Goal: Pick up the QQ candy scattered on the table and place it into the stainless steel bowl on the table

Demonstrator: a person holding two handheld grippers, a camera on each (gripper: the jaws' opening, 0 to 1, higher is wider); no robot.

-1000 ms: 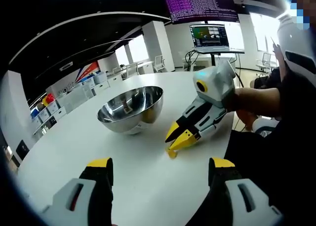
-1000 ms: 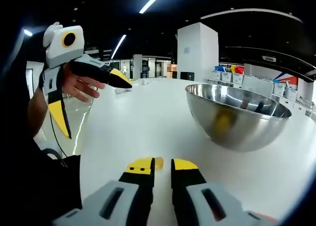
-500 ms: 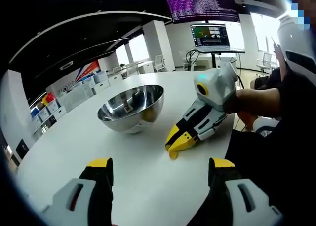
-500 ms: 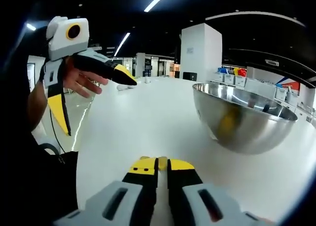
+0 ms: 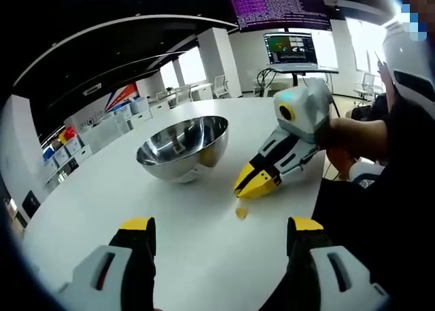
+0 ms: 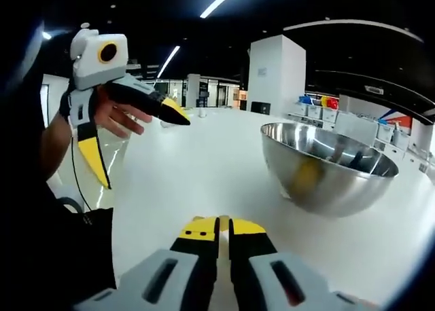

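White and round, the table [image 5: 81, 209] runs out into a big open office, with 2 lit monitors [image 5: 289, 26] glowing beyond its far edge. And there's the stainless steel bowl [image 5: 182, 148], upright, mouth to the ceiling, sitting bare on the tabletop; in the right gripper view the same bowl [image 6: 329, 167] shows a yellow shape in its polished side, candy or reflection I cannot tell. Now the right gripper [image 5: 255, 184]: in the left gripper view it slants down toward the table, long axis running from the hand [image 5: 353, 138] at upper right to the yellow tips at lower left, jaws nearly together. Look in the right gripper view and a sliver of yellow QQ candy [image 6: 223, 223] is pinched between those 2 tips [image 6: 223, 227]. A small yellow blot [image 5: 241, 212] lies on the table just below the tips, too small to read its shape or axis, and clear of them. Half a second ago those tips were down on that spot; now they've lifted away and the gripper has swung slightly toward the bowl. The left gripper [image 5: 221, 224] holds its jaws spread wide, gripping nothing, above the near table; from the other side it [image 6: 139, 131] hangs in the air, held by a hand, well apart from the bowl.
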